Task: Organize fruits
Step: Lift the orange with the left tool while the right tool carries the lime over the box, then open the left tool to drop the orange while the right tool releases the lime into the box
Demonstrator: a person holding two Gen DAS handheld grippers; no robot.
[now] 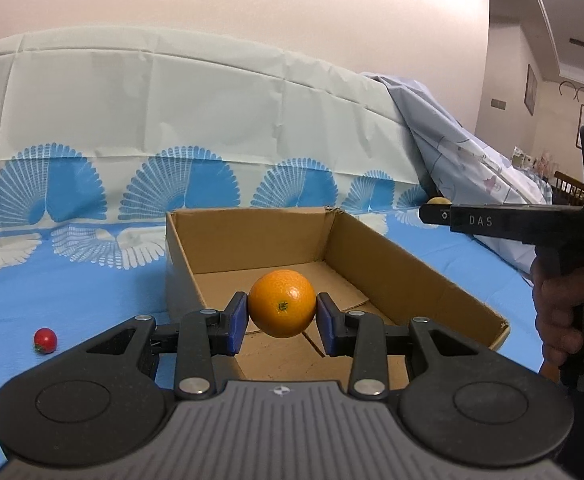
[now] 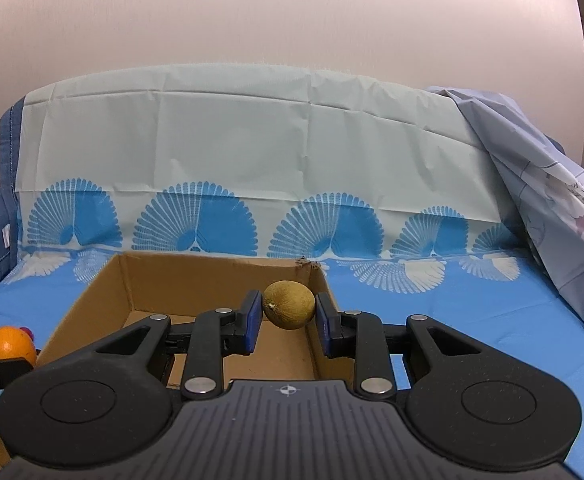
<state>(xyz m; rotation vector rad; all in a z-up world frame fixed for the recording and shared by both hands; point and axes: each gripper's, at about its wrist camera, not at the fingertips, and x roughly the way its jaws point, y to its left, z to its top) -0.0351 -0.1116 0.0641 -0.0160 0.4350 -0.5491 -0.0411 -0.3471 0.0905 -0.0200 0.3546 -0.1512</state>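
My left gripper (image 1: 282,312) is shut on an orange (image 1: 282,303), held just above the near end of an open cardboard box (image 1: 404,268). In the right wrist view, my right gripper (image 2: 288,312) is shut on a small brownish-green round fruit (image 2: 289,305), held over the right side of the same cardboard box (image 2: 92,304). The orange (image 2: 10,345) shows at the left edge there. The right gripper's arm (image 1: 492,222) reaches in from the right of the left wrist view, with the brownish fruit (image 1: 438,201) at its tip. A small red tomato (image 1: 45,340) lies on the blue cloth left of the box.
A blue and white fan-patterned cloth (image 2: 452,312) covers the surface and rises up a backrest behind the box. A crumpled pale blue sheet (image 2: 552,220) hangs at the right. A person's hand (image 1: 560,312) grips the right tool's handle.
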